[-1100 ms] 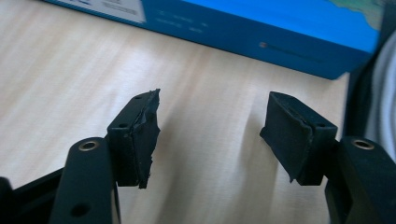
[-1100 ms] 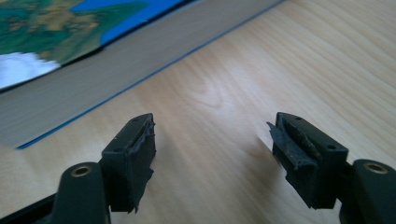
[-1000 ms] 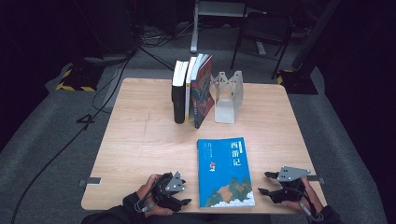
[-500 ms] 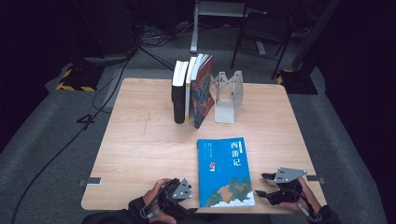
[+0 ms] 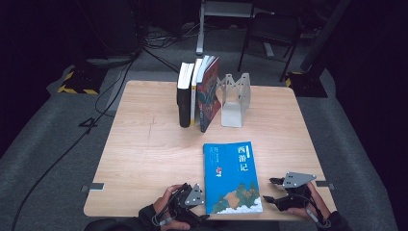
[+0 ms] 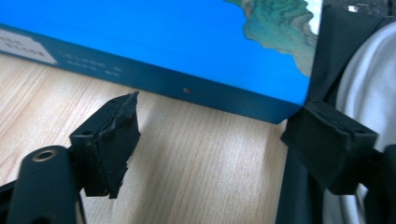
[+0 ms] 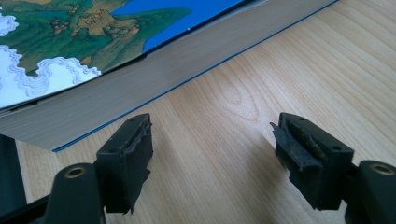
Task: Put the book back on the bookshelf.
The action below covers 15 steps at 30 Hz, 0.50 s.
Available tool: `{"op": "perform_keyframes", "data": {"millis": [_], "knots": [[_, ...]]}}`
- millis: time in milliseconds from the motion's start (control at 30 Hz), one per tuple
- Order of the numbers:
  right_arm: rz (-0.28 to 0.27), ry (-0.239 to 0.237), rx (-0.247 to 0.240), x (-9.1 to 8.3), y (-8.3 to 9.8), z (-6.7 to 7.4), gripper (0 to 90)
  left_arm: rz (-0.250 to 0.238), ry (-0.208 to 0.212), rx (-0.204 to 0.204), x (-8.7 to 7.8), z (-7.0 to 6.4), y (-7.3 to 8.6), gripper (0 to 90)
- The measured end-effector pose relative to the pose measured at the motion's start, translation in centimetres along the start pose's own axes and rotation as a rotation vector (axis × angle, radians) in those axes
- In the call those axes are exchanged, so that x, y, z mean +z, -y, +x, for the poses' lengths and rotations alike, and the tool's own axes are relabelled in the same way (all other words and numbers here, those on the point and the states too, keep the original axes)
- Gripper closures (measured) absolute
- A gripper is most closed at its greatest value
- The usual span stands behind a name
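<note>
Wooden table (image 5: 144, 159), square top, dark floor around it. Blue book (image 5: 232, 177) lies flat, cover up, at the near edge, a bit right of centre, its near end reaching the table edge. Far middle of the table: three books (image 5: 196, 94) stand upright in a row, the rightmost one tilted. A metal bookend (image 5: 234, 100) stands just right of them, close to the tilted one; can't tell if they touch.

Left gripper (image 5: 201, 216) sits at the near edge just left of the blue book, held in the person's left hand (image 5: 166, 207). In the left gripper view its jaws stand wide apart, bare table wood between them, the book's spine side (image 6: 154, 81) just beyond the tips, not touched. Jaws have just been opening; nothing between them.

Right gripper (image 5: 270, 190) sits near the right corner, just right of the blue book, jaws pointing left toward it. In the right gripper view the jaws are spread wide, nothing gripped, page edge of the book (image 7: 154, 79) just ahead of the left jaw, apart from it.
</note>
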State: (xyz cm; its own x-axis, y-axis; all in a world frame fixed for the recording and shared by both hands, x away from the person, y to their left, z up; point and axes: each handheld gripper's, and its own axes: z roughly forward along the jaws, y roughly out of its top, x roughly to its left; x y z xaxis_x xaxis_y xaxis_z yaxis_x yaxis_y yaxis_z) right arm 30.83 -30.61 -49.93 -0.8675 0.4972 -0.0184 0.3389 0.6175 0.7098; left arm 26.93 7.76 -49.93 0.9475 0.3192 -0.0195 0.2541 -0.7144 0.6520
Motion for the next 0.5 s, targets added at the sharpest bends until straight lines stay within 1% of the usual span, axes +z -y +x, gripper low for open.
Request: {"op": "perform_keyframes", "data": {"millis": [167, 233, 300, 333, 367, 400, 500], "knots": [[0.001, 0.009, 0.000, 0.0, -0.1, 0.1, 28.0, 0.009, 0.009, 0.008, 0.0, 0.1, -0.1, 19.7], [0.001, 0.009, 0.004, 0.1, -0.1, 0.1, 29.2, 0.012, 0.010, 0.009, 0.0, 0.1, -0.1, 19.8], [0.002, 0.008, 0.011, 0.1, -0.2, 0.2, 30.4, 0.011, 0.018, 0.017, -0.1, 0.3, -0.1, 20.2], [0.000, 0.011, 0.014, 0.1, -0.2, 0.2, 30.5, 0.014, 0.017, 0.016, -0.3, 0.4, 0.0, 21.7], [-0.003, 0.013, 0.017, 0.0, -0.3, 0.2, 30.5, 0.015, 0.007, 0.004, -0.4, 0.6, 0.1, 23.7], [-0.010, 0.014, 0.021, -0.1, -0.4, 0.2, 30.7, 0.013, -0.006, -0.017, -0.6, 0.9, 0.3, 24.0], [-0.026, 0.026, 0.029, -0.3, -0.6, 0.1, 30.7, 0.012, -0.044, -0.060, -1.1, 1.9, 0.8, 26.1]]}}
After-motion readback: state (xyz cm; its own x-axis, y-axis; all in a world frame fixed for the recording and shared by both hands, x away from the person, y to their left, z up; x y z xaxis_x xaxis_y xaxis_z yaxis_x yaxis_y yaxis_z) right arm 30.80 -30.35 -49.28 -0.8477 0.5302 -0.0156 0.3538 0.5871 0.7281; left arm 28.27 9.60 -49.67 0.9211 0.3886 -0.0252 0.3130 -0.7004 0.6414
